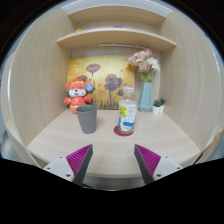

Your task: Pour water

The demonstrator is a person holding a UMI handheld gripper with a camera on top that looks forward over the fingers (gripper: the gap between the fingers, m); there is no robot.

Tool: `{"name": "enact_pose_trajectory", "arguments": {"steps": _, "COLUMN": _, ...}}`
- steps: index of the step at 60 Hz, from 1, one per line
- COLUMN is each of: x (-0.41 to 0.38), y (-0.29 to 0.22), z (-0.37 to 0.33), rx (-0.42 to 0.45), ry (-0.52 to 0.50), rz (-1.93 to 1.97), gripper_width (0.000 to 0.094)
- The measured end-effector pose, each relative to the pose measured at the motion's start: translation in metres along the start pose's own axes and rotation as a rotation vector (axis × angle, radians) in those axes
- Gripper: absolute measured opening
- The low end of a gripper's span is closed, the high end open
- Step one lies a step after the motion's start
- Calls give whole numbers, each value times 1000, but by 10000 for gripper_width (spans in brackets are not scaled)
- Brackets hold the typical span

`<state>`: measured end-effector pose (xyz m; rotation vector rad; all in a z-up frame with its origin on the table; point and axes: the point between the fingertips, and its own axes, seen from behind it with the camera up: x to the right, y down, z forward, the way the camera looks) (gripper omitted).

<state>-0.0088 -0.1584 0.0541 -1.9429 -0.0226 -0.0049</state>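
A clear plastic bottle with a light cap stands upright on a round red coaster on the pale wooden desk. To its left, a short way apart, stands a grey cup. My gripper is open near the desk's front edge, with its purple pads spread wide and nothing between them. Both bottle and cup stand well beyond the fingers.
A red-and-orange plush toy sits behind the cup, before a flower painting. A blue vase of pink flowers and a small potted plant stand to the right of the bottle. Shelves hang above.
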Motion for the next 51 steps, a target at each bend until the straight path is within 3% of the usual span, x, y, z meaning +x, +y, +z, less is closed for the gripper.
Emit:
{"name": "enact_pose_trajectory", "arguments": {"steps": 12, "x": -40, "y": -35, "z": -68, "rx": 67, "ry": -72, "rz": 0, "gripper_width": 868}}
{"name": "enact_pose_trajectory", "arguments": {"steps": 30, "x": -36, "y": -111, "z": -137, "rx": 242, "ry": -39, "rz": 22, "gripper_width": 867}}
{"name": "enact_pose_trajectory", "arguments": {"steps": 51, "x": -26, "y": -130, "z": -160, "rx": 299, "ry": -15, "rz": 29, "gripper_width": 859}}
